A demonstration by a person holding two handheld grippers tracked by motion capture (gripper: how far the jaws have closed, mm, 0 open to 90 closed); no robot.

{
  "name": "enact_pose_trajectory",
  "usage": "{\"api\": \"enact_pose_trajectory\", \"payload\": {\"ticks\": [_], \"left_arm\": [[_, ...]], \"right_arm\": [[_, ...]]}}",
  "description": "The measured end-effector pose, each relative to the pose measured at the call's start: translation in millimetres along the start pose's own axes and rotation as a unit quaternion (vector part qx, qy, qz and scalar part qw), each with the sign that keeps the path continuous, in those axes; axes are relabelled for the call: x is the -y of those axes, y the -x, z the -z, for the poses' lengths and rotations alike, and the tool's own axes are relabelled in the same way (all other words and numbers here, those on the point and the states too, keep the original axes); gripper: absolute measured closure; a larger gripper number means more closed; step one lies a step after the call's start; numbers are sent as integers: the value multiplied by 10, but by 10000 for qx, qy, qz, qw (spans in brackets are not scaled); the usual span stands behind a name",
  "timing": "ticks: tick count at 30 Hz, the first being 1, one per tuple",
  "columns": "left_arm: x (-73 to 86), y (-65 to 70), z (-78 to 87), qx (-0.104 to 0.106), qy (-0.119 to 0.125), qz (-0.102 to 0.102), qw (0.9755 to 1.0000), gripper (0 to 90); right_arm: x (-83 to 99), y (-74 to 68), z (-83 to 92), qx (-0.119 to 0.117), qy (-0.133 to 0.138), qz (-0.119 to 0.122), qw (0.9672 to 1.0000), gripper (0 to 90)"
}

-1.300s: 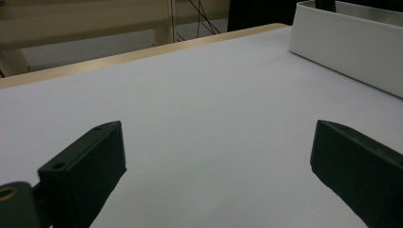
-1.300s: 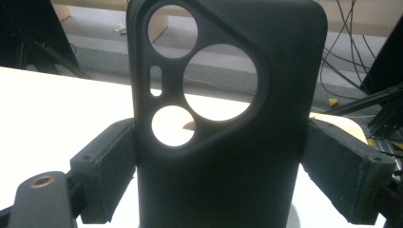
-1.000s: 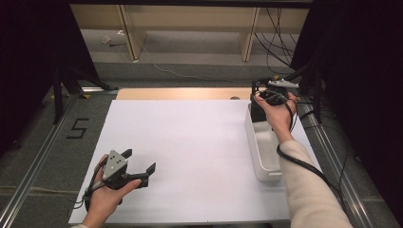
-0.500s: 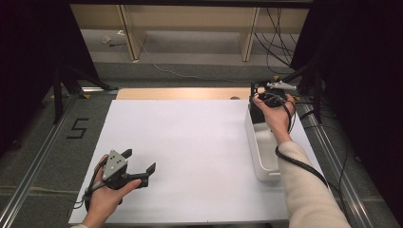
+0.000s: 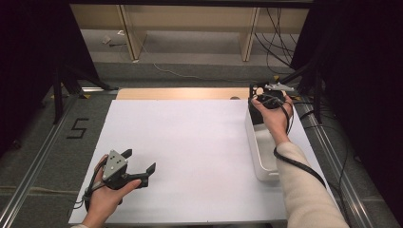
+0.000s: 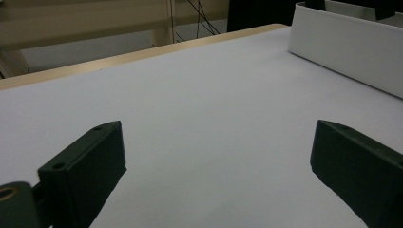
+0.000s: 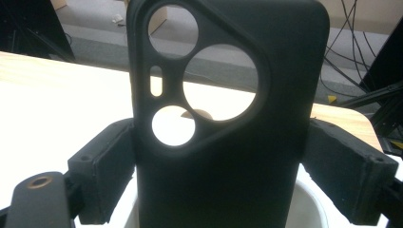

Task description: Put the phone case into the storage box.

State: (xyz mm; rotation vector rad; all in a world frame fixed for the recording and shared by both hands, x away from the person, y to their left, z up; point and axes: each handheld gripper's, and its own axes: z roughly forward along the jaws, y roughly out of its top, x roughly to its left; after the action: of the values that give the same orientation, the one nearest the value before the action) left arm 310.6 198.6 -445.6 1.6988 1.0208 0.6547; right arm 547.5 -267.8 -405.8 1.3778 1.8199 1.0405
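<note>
White sheet covers the table (image 5: 190, 142), with the white bin (image 5: 259, 152) along its right edge. My right gripper (image 5: 270, 95) clamps a black phone case (image 7: 228, 118) upright over the bin's far end; I should lift it straight, keeping the pads square on its edges. My left gripper (image 5: 138, 166) rests wide open, holding nothing. Compared with a second ago, almost nothing has shifted.

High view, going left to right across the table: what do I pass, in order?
Left gripper, jaws open above the bare white table → white bin along the right side → right gripper at the bin's far end, shut on a black phone case.
</note>
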Motion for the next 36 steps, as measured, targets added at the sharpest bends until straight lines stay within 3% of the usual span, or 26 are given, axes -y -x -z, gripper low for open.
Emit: {"api": "enact_pose_trajectory", "payload": {"ticks": [36], "left_arm": [[-2,3,1,-5,4,-14,10000,40]], "right_arm": [[91,-3,-88,73,-60,125,9999,139]]}}
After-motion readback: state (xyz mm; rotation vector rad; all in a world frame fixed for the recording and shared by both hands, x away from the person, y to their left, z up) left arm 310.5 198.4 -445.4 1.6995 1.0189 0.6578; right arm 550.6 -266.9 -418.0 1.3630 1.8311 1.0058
